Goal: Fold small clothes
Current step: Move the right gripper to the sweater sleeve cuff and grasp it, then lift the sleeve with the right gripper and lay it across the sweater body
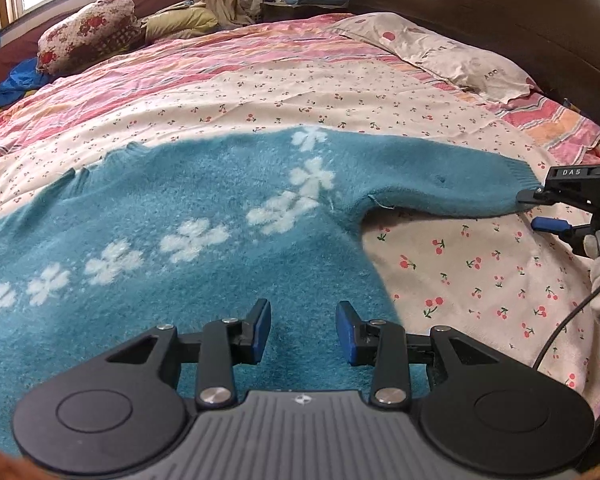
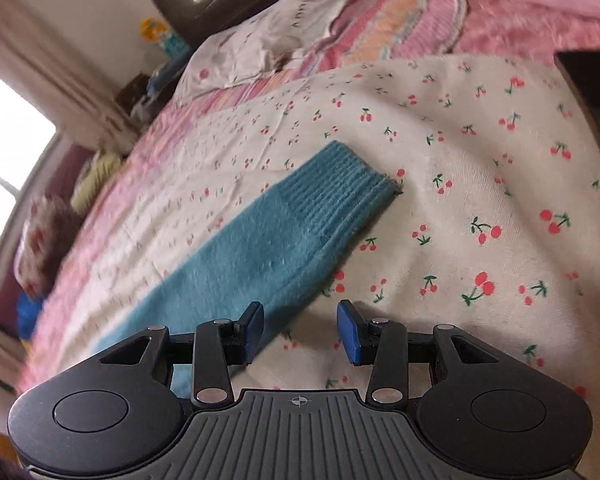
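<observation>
On the cherry-print bedsheet (image 1: 460, 264) a teal sweater (image 1: 180, 216) is spread flat; above it the left gripper (image 1: 303, 330) and, beside the sleeve cuff (image 2: 340, 188), the right gripper (image 2: 300, 330), marked "DAS", are held spread, empty.

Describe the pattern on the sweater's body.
Teal fuzzy sweater with a diagonal row of white clover-like flowers; clearest in the left wrist view.

Left gripper (image 1: 303, 332), right gripper (image 2: 300, 331) agape
</observation>
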Tool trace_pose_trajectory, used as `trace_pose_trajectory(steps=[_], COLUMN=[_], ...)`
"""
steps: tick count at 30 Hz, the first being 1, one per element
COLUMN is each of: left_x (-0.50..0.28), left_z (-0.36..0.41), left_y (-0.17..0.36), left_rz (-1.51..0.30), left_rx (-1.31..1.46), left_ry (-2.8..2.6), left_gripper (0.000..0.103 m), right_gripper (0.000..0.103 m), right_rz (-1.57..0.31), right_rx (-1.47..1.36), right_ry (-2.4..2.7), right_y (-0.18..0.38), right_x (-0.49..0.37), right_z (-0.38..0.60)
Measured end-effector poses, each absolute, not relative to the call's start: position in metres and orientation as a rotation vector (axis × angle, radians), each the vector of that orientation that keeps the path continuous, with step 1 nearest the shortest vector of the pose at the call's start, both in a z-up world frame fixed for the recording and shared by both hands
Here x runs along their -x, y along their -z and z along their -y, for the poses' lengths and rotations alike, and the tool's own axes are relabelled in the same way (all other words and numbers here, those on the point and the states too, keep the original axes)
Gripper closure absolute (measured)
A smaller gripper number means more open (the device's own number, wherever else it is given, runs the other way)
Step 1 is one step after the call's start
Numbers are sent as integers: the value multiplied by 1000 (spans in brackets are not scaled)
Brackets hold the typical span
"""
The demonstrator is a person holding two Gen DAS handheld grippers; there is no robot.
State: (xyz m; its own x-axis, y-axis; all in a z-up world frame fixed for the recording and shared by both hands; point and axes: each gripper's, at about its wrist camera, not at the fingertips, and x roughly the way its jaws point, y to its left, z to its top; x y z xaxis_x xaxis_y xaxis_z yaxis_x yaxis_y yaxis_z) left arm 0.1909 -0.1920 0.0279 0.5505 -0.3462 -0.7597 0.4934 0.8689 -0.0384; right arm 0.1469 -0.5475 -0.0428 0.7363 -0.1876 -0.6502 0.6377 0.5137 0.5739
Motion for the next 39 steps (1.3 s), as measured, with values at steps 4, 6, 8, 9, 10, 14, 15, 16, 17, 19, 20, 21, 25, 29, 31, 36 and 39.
trace_pose_trajectory(steps=[4, 6, 8, 9, 10, 14, 15, 16, 17, 19, 20, 21, 25, 29, 31, 36, 39], left_x=[-195, -197, -200, -201, -201, -203, -203, -204, -205, -206, -206, -206, -206, -201, -197, -185, -178], left_z=[189, 188, 189, 189, 189, 191, 191, 190, 189, 186, 183, 181, 168, 147, 132, 87, 60], left_y=[-26, -25, -22, -21, -20, -16, -15, -15, -15, -16, -16, -17, -19, -22, -25, -31, -31], left_rz=[-858, -862, -868, -872, -876, -889, -890, -890, -891, -893, -892, -891, -888, -885, -880, -869, -863], left_rx=[-171, -164, -158, -156, -155, -153, -152, -147, -143, -135, -131, -127, -116, -98, -80, -48, -45], left_ry=[496, 495, 495, 496, 497, 500, 500, 499, 498, 494, 490, 486, 470, 447, 436, 401, 380], left_gripper=[61, 61, 61, 61, 61, 61, 61, 61, 61, 61, 61, 61, 61, 61, 61, 59, 57], right_gripper=[63, 63, 63, 63, 63, 61, 61, 61, 61, 61, 63, 70, 87, 89, 89, 90, 90], right_rz=[-529, -514, -500, -492, -483, -451, -445, -437, -431, -423, -420, -414, -384, -342, -337, -345, -367], right_rx=[-953, -964, -978, -987, -995, -1027, -1035, -1042, -1045, -1041, -1036, -1031, -1027, -991, -941, -804, -722], right_ry=[534, 539, 543, 543, 542, 539, 543, 543, 542, 536, 534, 535, 505, 433, 381, 228, 141], right_y=[48, 49, 51, 52, 53, 55, 56, 56, 55, 53, 52, 51, 43, 24, 11, -22, -38], right_x=[-145, -147, -149, -151, -153, -161, -163, -165, -167, -172, -174, -175, -176, -183, -190, -211, -230], right_z=[556, 559, 562, 564, 566, 571, 572, 573, 573, 572, 571, 570, 568, 555, 542, 483, 438])
